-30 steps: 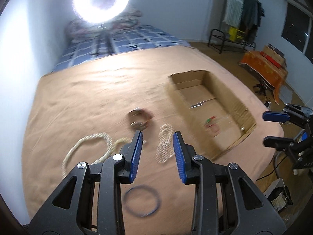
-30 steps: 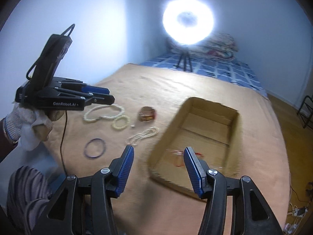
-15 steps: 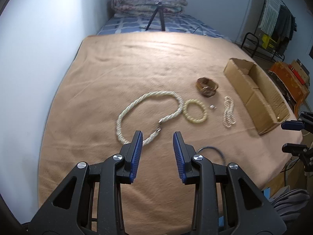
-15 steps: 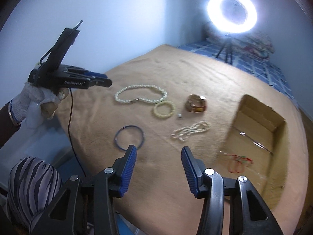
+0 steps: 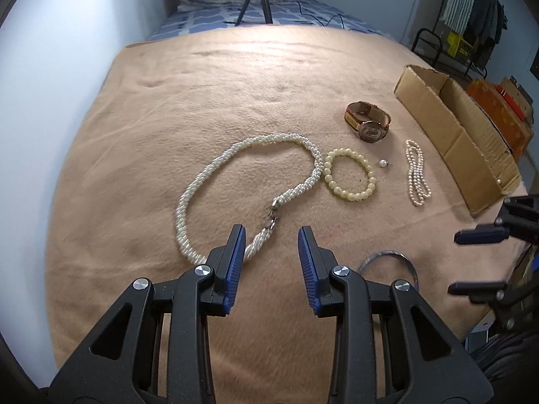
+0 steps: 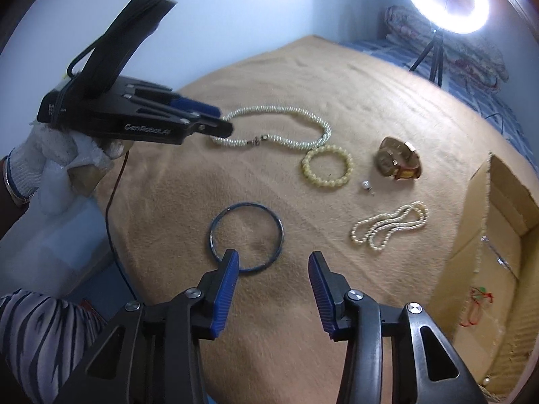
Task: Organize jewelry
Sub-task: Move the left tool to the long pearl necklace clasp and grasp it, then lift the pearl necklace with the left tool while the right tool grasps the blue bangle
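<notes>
Left gripper (image 5: 271, 235): my fingers spread, empty, poised over the clasp end of the twisted pearl necklace (image 5: 215, 165), the likeliest pinch point.
Right gripper (image 6: 273, 262): my fingers spread, empty, above the blue bangle (image 6: 246, 235).
Cardboard box (image 6: 498, 235): open-topped at my right, presumably the destination; red cord (image 6: 476, 303) inside.
</notes>
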`<action>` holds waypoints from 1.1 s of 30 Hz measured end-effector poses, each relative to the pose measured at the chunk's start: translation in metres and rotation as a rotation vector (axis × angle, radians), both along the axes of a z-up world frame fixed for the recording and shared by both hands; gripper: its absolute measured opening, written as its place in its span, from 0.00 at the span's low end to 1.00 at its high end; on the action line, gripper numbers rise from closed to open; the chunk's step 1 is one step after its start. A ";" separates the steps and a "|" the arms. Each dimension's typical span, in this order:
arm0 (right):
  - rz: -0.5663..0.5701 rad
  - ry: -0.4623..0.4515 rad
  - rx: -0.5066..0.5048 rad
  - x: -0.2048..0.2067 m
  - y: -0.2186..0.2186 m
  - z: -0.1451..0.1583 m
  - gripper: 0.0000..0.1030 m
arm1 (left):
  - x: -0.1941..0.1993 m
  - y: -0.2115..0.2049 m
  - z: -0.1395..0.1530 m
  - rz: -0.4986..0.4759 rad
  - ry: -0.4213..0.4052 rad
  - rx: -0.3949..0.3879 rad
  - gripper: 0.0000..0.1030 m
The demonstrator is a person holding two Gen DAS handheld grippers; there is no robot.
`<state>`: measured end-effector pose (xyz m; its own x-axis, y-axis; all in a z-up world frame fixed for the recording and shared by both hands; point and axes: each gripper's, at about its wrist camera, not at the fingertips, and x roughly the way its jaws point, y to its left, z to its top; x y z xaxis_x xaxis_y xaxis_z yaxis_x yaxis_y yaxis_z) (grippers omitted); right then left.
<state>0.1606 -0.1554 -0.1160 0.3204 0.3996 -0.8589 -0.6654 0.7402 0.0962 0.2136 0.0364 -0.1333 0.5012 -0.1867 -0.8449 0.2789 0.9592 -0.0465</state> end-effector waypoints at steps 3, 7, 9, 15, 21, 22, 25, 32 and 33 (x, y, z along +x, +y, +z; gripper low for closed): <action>-0.006 0.033 0.007 0.006 0.004 -0.009 0.43 | 0.012 -0.004 -0.011 -0.008 0.021 0.009 0.31; -0.010 0.057 -0.001 0.013 0.011 -0.020 0.42 | 0.023 -0.006 -0.023 -0.010 0.045 0.016 0.31; -0.017 0.070 -0.004 0.017 0.013 -0.024 0.41 | 0.027 -0.007 -0.028 -0.011 0.054 0.019 0.31; -0.051 0.111 -0.011 0.028 0.014 -0.036 0.37 | 0.036 -0.011 -0.036 -0.012 0.056 0.023 0.31; -0.062 0.115 -0.024 0.037 0.020 -0.041 0.35 | 0.041 -0.015 -0.040 -0.012 0.045 0.033 0.31; -0.063 0.112 -0.029 0.037 0.021 -0.041 0.35 | 0.041 -0.016 -0.040 -0.013 0.041 0.034 0.30; -0.060 0.095 -0.052 0.037 0.027 -0.041 0.32 | 0.039 -0.017 -0.040 -0.020 0.027 0.031 0.18; -0.053 0.082 -0.072 0.031 0.039 -0.040 0.13 | 0.037 -0.014 -0.036 -0.004 0.010 0.007 0.06; -0.053 0.086 -0.068 0.031 0.039 -0.040 0.07 | 0.036 -0.012 -0.035 0.002 0.009 -0.002 0.06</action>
<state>0.1913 -0.1165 -0.1561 0.2632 0.3240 -0.9087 -0.6163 0.7811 0.1000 0.2497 0.0242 -0.1682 0.4942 -0.1873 -0.8489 0.2763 0.9597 -0.0509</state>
